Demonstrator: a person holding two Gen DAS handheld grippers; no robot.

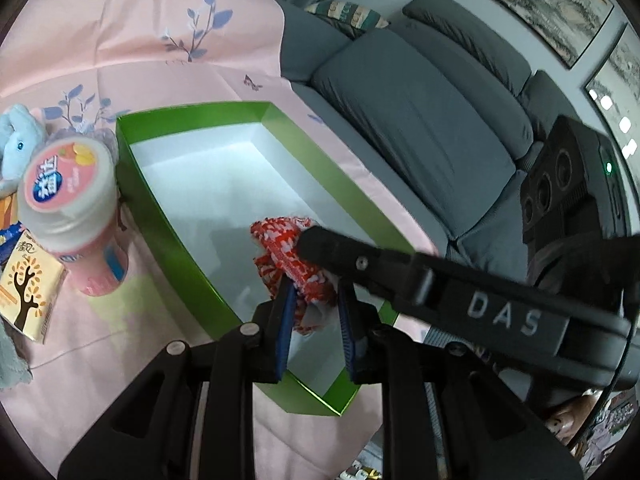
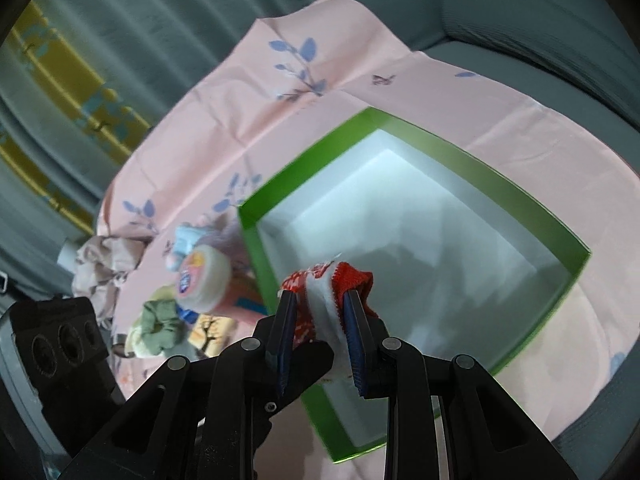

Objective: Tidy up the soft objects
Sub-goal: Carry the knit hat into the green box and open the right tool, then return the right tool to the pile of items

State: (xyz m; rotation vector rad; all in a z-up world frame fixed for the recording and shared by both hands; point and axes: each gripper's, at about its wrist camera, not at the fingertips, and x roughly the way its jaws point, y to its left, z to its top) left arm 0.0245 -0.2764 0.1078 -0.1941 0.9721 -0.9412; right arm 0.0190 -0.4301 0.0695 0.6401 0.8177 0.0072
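Both the left gripper [image 1: 316, 304] and right gripper [image 2: 320, 320] pinch a red-and-white knitted sock [image 1: 286, 258] over the empty green-walled, white-floored cardboard box [image 1: 168, 216]; "DAS" marks the right gripper's side at 3 o'clock.

Left gripper [image 1: 316, 300] is angled downward, blue pads nearly together and pinched on the red-and-white sock [image 1: 288, 252]. Right gripper [image 2: 320, 312] is tilted downward likewise, its pads clamped on the same sock. The right gripper's finger [image 1: 400, 276] crosses just ahead of the left gripper's tips.
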